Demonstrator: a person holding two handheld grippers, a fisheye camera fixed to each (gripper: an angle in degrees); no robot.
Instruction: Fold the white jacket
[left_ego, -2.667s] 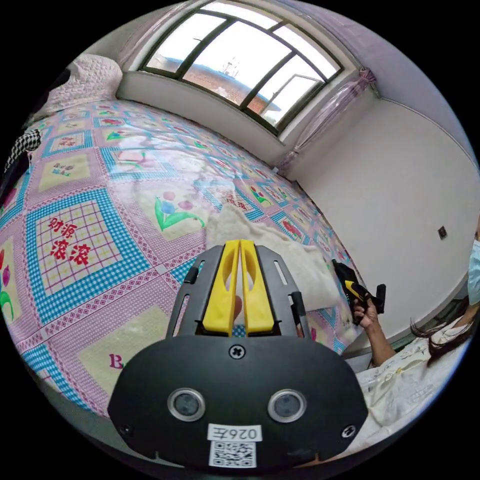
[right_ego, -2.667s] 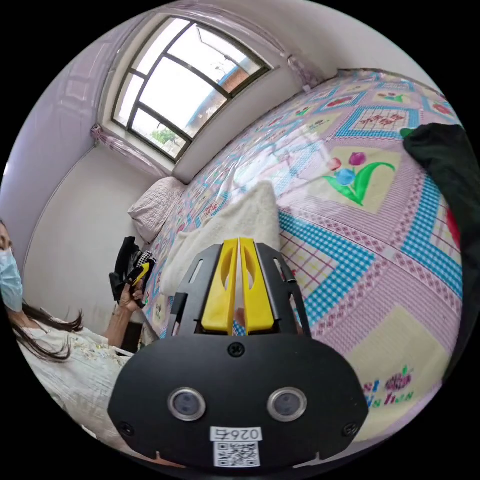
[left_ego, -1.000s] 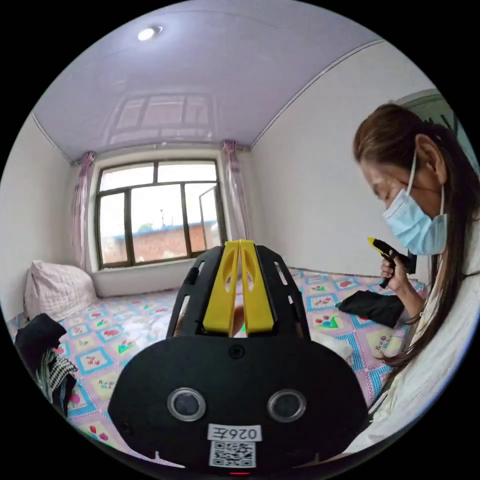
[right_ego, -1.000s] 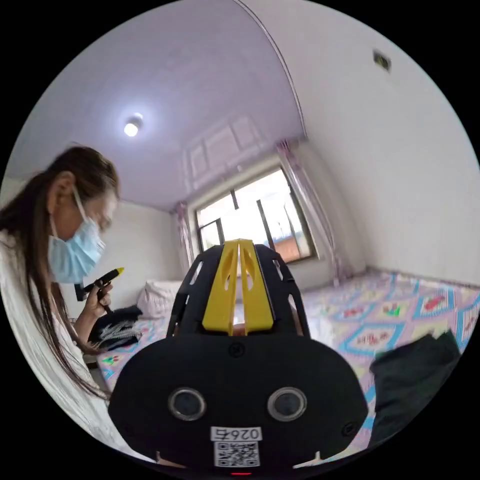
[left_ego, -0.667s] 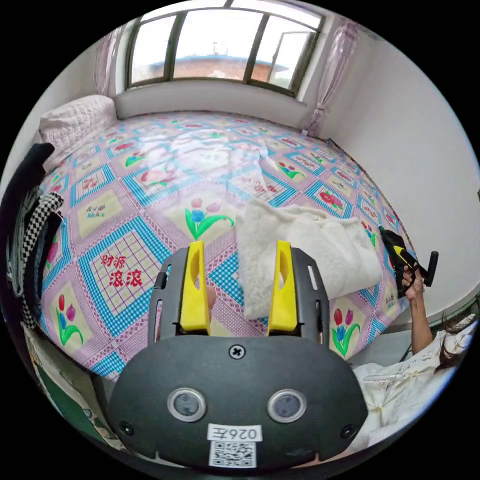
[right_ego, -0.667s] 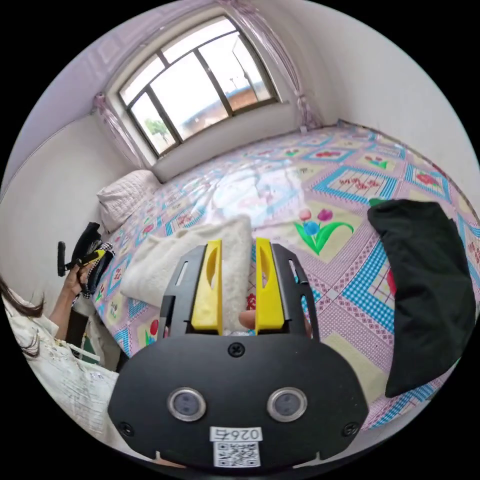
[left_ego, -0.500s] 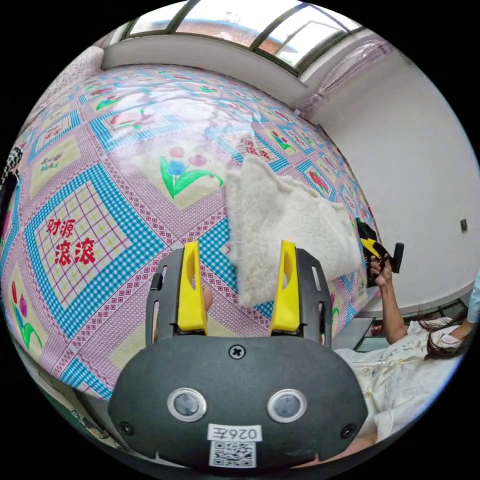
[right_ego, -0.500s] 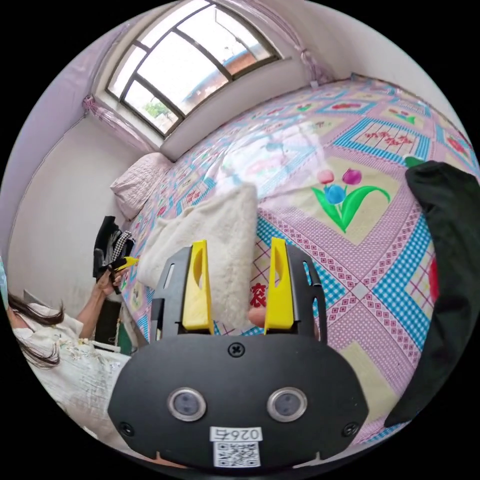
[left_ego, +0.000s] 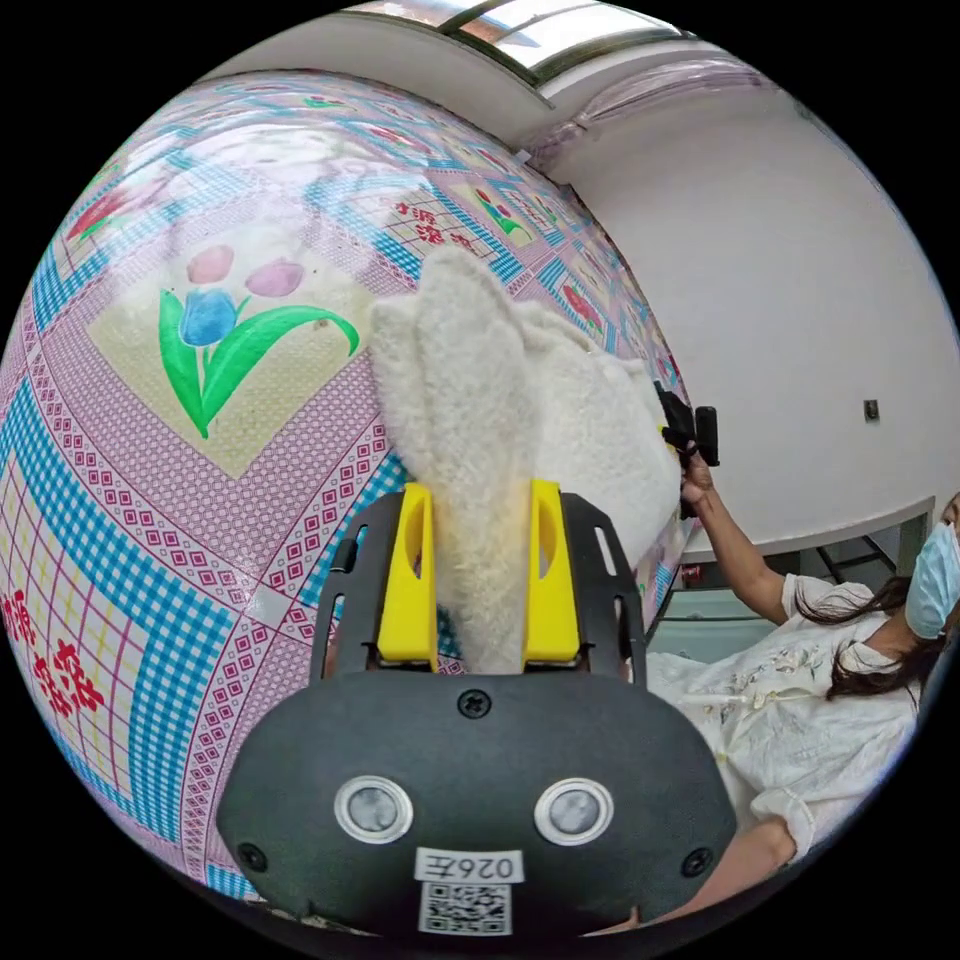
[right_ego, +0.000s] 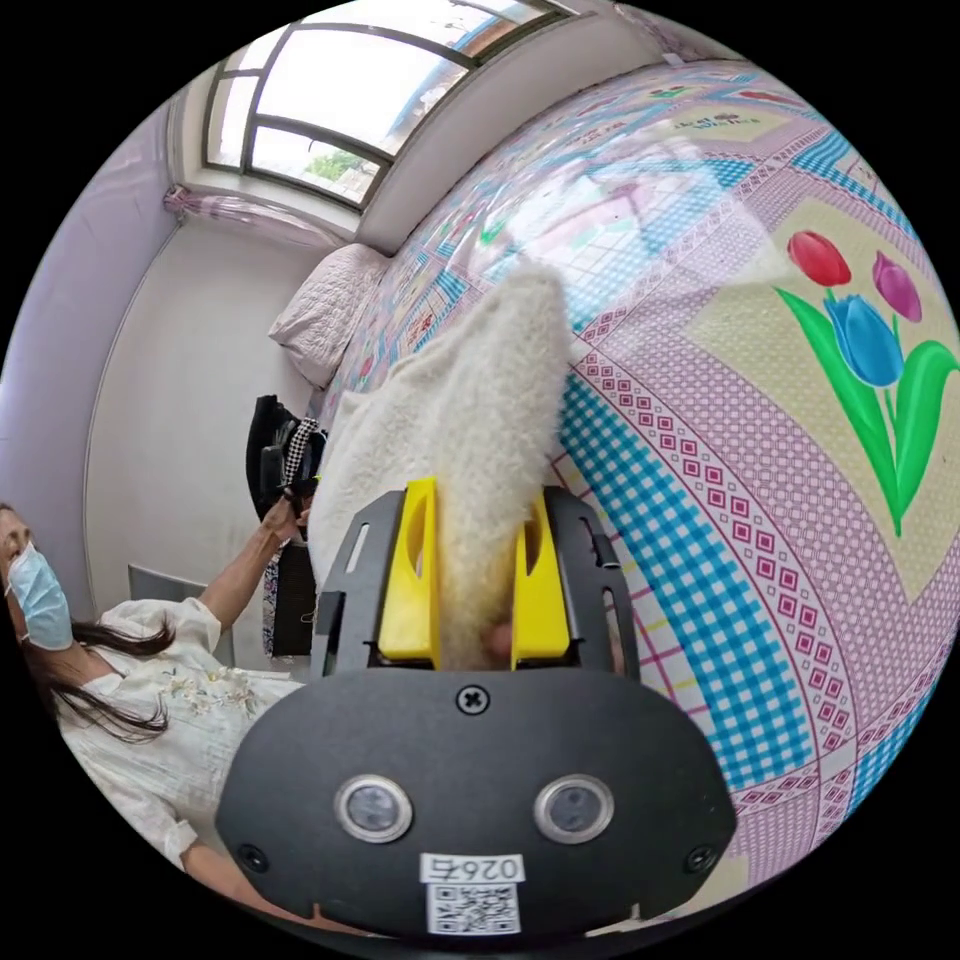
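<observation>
The white jacket (left_ego: 500, 380) is a fleecy, folded bundle lying on the patterned bed quilt (left_ego: 200, 450). My left gripper (left_ego: 480, 490) is at its near end, with both yellow jaws pressed on a thick fold of fleece. In the right gripper view the white jacket (right_ego: 470, 420) rises between the jaws of my right gripper (right_ego: 480, 490), which is shut on its other end. The right gripper (left_ego: 690, 430) also appears past the jacket in the left gripper view, held in a hand.
The quilt (right_ego: 750, 450) spreads wide around the jacket. A pillow (right_ego: 325, 310) lies by the window (right_ego: 350, 90). Dark clothes (right_ego: 275, 440) are heaped at the bed's edge. The person (left_ego: 800, 680) stands beside the bed, near a white wall (left_ego: 800, 250).
Both grippers have come down to the bed. Their jaws, wide open half a second ago, have closed on the two ends of the jacket.
</observation>
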